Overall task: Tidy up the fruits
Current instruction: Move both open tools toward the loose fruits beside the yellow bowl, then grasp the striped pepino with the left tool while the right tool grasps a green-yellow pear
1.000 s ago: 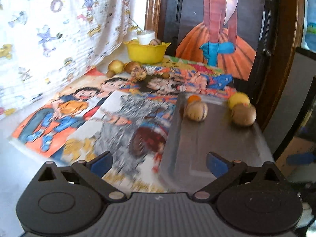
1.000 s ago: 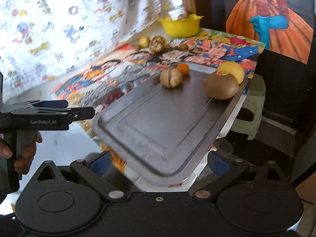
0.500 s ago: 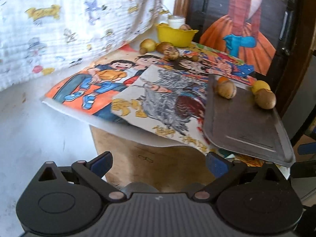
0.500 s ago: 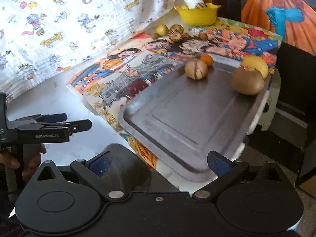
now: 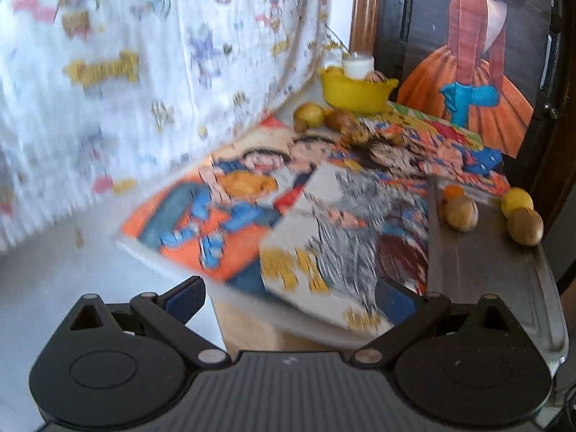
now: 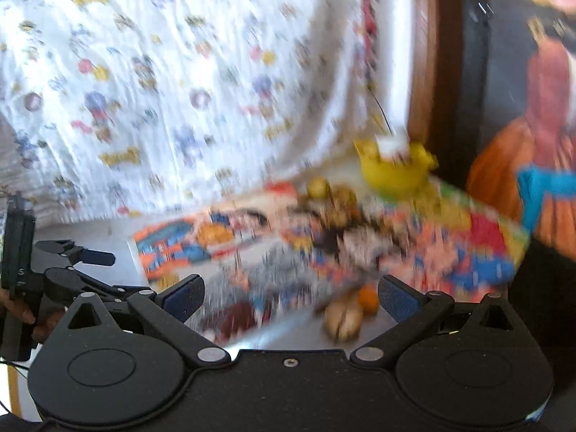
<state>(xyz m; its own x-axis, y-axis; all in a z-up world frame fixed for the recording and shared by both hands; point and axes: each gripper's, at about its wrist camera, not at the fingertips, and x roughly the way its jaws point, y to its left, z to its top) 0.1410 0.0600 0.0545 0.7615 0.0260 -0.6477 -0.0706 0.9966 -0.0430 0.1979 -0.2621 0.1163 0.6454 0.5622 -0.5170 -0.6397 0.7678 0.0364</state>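
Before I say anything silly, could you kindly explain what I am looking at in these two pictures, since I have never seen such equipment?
There is no robot here. A person holds a pair of hand tongs in each hand, and each carries a wide-angle camera looking forward along its two fingers. One picture comes from the left tongs, the other from the right tongs; the black shapes at the bottom are the tools themselves. In the right view you also see the left tool, gripped by a hand, at the left edge.

Both tongs are open and hold nothing.

Ahead is a table covered with cartoon posters. On it lies a grey metal tray with four fruits at its far end, including a small orange one. Further back stand a yellow bowl and some loose fruits beside it. The right picture is blurred.
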